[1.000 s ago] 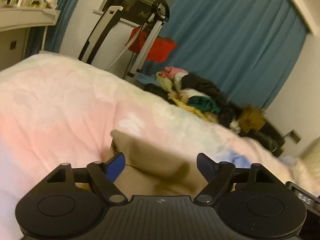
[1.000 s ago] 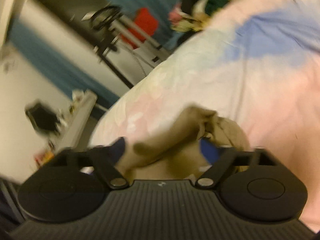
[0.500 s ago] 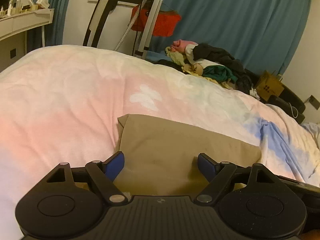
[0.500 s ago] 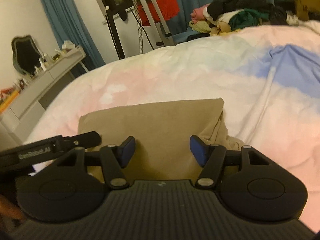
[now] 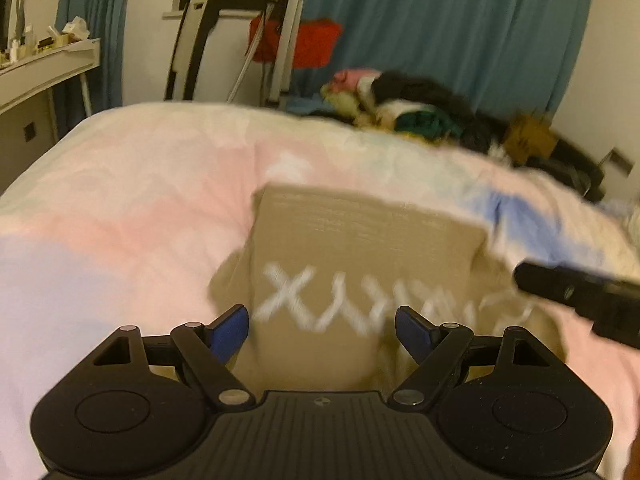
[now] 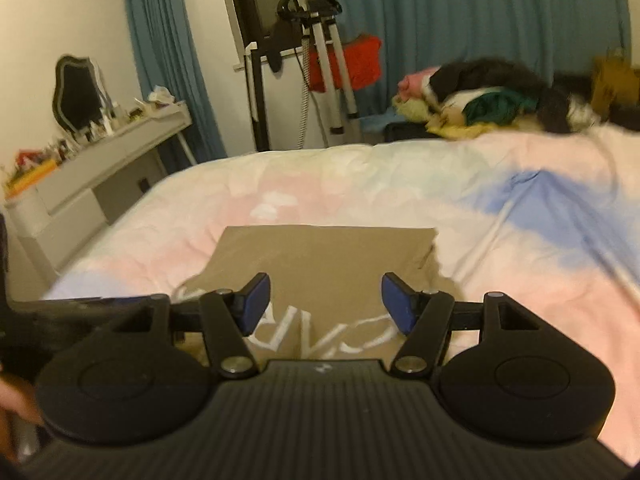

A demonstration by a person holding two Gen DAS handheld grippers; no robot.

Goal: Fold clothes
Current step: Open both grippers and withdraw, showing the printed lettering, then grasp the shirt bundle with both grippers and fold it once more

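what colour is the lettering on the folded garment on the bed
White, on the tan folded garment; clearest in the left wrist view.

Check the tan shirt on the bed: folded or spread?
Folded. The tan shirt lies as a compact rectangle with straight edges on the duvet, white lettering facing up.

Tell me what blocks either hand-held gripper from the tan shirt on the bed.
Nothing visible does. The tan shirt lies directly ahead of the left hand-held gripper and right hand-held gripper, jaws apart, empty. The clothes pile sits far back.
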